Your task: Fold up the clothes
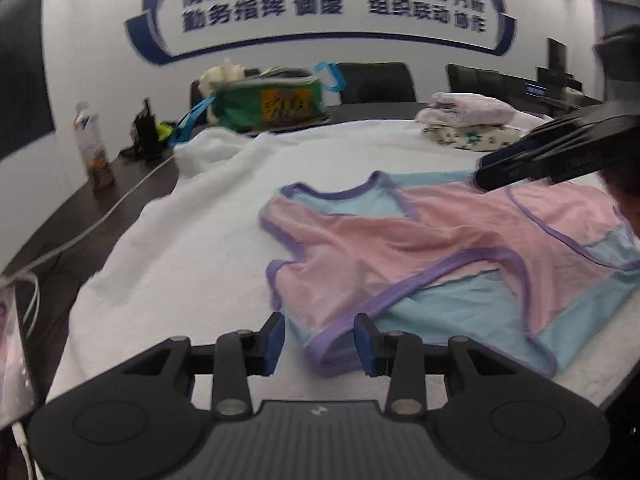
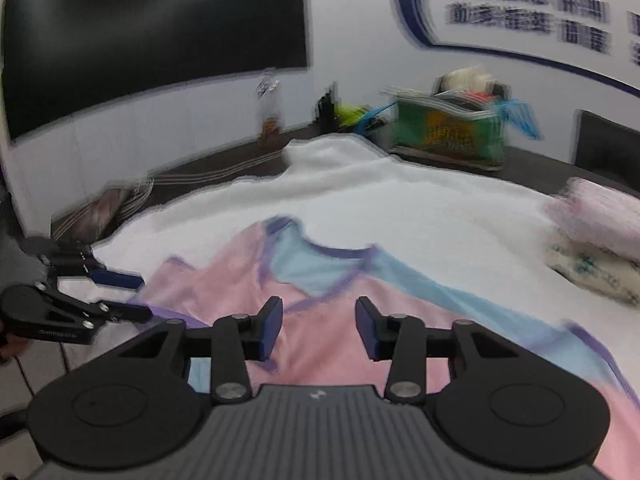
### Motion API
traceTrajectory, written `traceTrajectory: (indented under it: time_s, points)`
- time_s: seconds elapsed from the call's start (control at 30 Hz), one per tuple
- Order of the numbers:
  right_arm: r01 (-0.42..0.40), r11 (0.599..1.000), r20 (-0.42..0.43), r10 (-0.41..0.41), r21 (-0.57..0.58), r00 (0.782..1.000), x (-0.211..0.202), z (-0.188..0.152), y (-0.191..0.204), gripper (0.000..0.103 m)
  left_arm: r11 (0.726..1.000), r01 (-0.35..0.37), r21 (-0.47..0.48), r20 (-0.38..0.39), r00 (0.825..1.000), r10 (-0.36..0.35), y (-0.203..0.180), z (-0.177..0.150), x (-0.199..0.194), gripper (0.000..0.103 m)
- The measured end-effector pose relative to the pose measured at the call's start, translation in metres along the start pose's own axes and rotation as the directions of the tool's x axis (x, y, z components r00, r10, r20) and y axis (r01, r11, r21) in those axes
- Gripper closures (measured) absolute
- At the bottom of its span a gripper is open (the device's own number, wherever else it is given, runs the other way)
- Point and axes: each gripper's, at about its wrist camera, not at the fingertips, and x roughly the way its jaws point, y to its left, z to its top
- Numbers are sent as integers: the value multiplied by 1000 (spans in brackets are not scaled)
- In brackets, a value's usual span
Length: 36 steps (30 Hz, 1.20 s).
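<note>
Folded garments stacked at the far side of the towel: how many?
2: a pink folded garment on top, a white floral folded garment beneath it. More could be hidden underneath or behind.

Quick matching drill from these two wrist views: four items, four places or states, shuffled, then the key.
Things:
1. pink and blue garment
2. green bag
3. folded clothes pile
4. bottle

Places or states:
A. stacked at the far right of the white towel
B. upright on the dark table, left
C. spread unfolded on the white towel
D. far end of the table, blue handles

Pairs: 1-C, 2-D, 3-A, 4-B
</note>
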Motion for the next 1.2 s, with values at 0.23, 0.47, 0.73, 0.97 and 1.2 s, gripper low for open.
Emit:
traceTrajectory:
  time_s: [0.23, 0.47, 0.73, 0.97, 1.2]
  points:
    - [-18, 995, -215, 38, 96, 976, 90, 28, -12, 75, 998, -25, -55, 14, 1000, 26, 11, -3, -5, 69]
    - [9, 983, -280, 44, 185, 959, 105, 25, -13, 82, 925, 342, -167, 95, 939, -330, -22, 22, -11, 66]
    - [36, 968, -159, 5, 250, 987, 80, 30, -28, 99, 994, 106, 30, 30, 994, -107, -61, 29, 30, 69]
    - [-21, 956, -73, 44, 294, 996, 63, 29, -43, 95, 992, 66, 108, -11, 998, -65, -65, 30, 51, 66]
    - [-118, 991, -126, 125, 66, 984, 78, 44, -7, 89, 982, 48, 183, 4, 999, -49, -81, 38, 53, 73]
